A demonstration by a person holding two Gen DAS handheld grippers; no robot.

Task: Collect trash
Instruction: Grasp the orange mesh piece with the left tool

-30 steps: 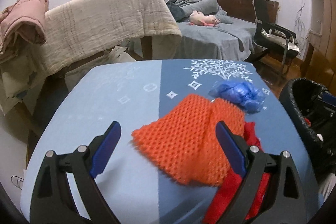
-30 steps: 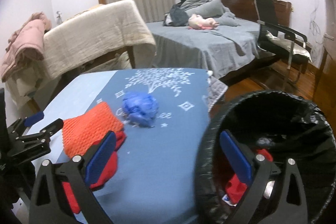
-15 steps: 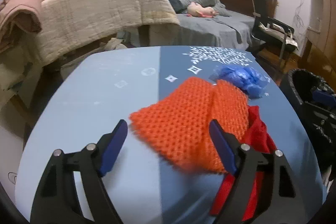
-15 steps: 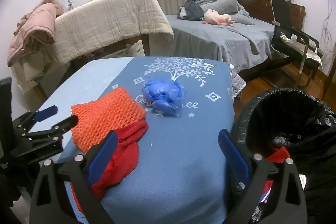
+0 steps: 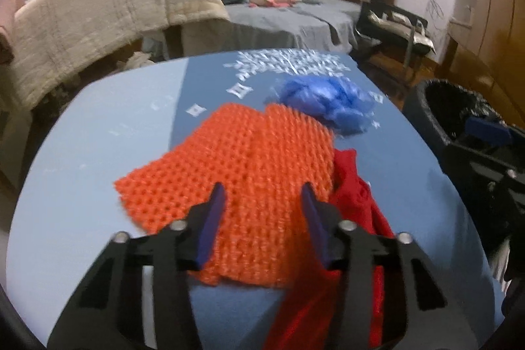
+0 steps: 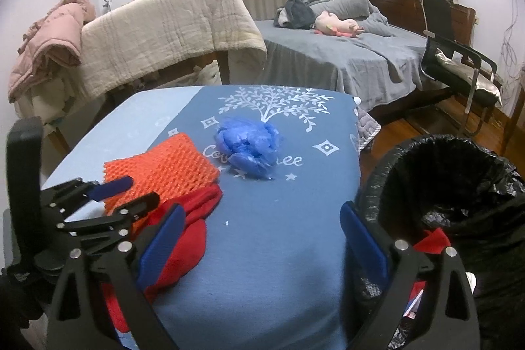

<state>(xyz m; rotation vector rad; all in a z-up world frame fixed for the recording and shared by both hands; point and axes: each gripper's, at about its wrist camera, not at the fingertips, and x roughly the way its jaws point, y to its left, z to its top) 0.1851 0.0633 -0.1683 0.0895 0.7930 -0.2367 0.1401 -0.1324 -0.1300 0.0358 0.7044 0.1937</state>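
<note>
Left wrist view: left gripper (image 5: 262,202) jaws parted astride orange mesh (image 5: 242,166), seemingly untouched.

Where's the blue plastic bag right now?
In the right wrist view the blue bag lies mid-table on the blue cloth, just beyond the orange mesh and left of the bin.

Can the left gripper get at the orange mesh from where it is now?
Probably yes. The left gripper is open, straddling the near part of the orange mesh, which lies on top, partly over the red cloth. Nothing covers it.
</note>
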